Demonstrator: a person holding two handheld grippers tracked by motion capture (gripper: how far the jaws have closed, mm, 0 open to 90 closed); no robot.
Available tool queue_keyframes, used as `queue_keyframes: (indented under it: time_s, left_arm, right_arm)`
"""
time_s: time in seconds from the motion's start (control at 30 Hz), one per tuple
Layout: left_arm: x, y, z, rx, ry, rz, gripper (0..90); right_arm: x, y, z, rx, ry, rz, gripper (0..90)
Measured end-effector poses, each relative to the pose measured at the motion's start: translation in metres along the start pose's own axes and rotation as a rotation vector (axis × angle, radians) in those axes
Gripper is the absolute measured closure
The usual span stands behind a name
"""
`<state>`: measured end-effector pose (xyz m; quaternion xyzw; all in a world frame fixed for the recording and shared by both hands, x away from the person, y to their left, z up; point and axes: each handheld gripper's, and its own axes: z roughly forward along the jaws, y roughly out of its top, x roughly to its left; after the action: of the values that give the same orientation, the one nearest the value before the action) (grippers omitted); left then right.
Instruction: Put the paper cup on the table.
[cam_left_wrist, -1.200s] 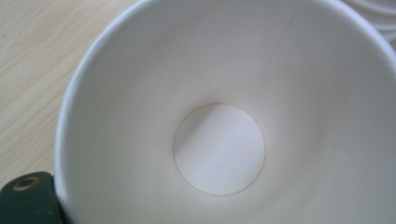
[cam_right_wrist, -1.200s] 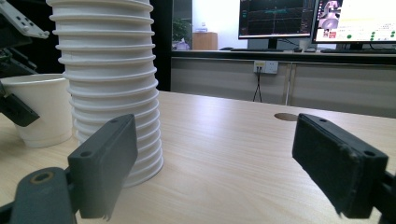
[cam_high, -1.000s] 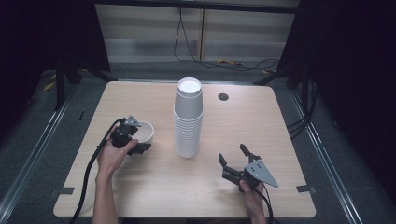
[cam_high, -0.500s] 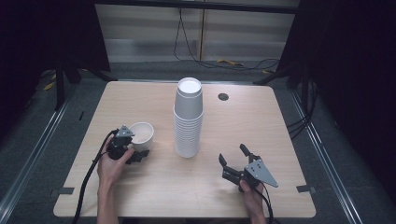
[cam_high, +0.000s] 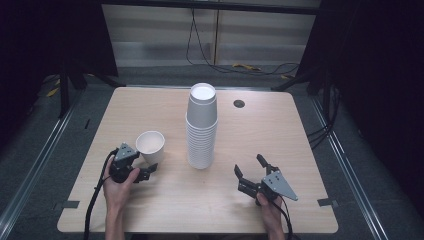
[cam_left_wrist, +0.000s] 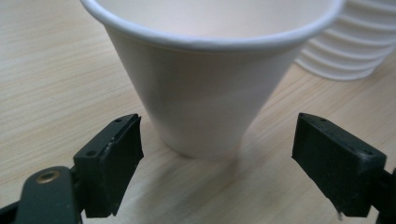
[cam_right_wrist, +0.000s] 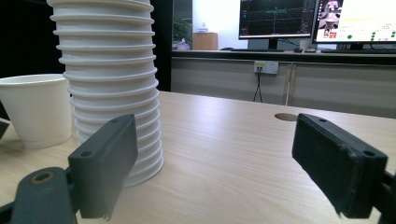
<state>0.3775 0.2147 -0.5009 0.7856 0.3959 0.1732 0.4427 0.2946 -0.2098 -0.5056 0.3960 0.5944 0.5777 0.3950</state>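
While my left gripper has its fingers released around the single paper cup standing beside the stack of paper cups, I'd back straight off without clipping it; my right gripper idles spread on the worktop.

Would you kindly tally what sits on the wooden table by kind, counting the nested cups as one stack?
Stack of inverted white paper cups: 1
Single upright white paper cup: 1
Black two-jaw grippers held in hands, left gripper and right gripper, both open: 2
Total: 4
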Motion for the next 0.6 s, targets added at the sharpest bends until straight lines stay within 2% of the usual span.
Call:
queue_keyframes:
  time_s: [0.07,0.13,0.23,0.27,0.3,0.33,0.4,0.47,0.53,0.57,0.6]
  left_arm:
    - [-0.007,-0.001,-0.002,-0.011,-0.013,0.033,15.8]
    - [-0.015,-0.002,-0.006,-0.046,0.012,0.068,16.2]
    - [-0.022,-0.006,-0.011,-0.095,-0.015,0.032,16.2]
    - [-0.024,-0.006,-0.013,-0.087,-0.022,0.038,16.2]
    - [-0.028,-0.006,-0.014,-0.083,-0.009,0.039,16.2]
    - [-0.03,-0.006,-0.015,-0.084,0.012,0.059,16.2]
    - [-0.036,-0.006,-0.02,-0.103,-0.004,0.051,16.2]
    - [-0.037,-0.007,-0.021,-0.108,-0.005,0.048,16.2]
    - [-0.042,-0.009,-0.024,-0.14,0.006,0.042,16.3]
    - [-0.043,-0.011,-0.024,-0.155,-0.004,0.028,16.2]
    - [-0.045,-0.011,-0.024,-0.157,-0.016,0.035,16.2]
  right_arm:
    - [0.0,0.0,0.0,-0.002,0.0,0.001,14.2]
    - [0.0,0.0,0.0,0.0,0.0,0.0,14.2]
    - [0.0,0.0,0.0,-0.002,0.0,0.001,14.2]
    - [0.0,0.0,0.0,-0.002,0.0,0.001,14.2]
    - [0.0,0.0,0.0,-0.003,0.001,-0.001,14.2]
    - [0.0,0.0,0.0,-0.003,0.001,-0.001,14.2]
    - [0.0,0.0,0.0,-0.003,0.001,-0.001,14.2]
    - [0.0,0.0,0.0,-0.003,0.002,-0.002,14.2]
    - [0.0,0.0,0.0,-0.003,0.002,0.001,14.2]
    - [0.0,0.0,0.0,-0.003,0.002,0.0,14.2]
    - [0.0,0.0,0.0,-0.002,0.0,0.0,14.2]
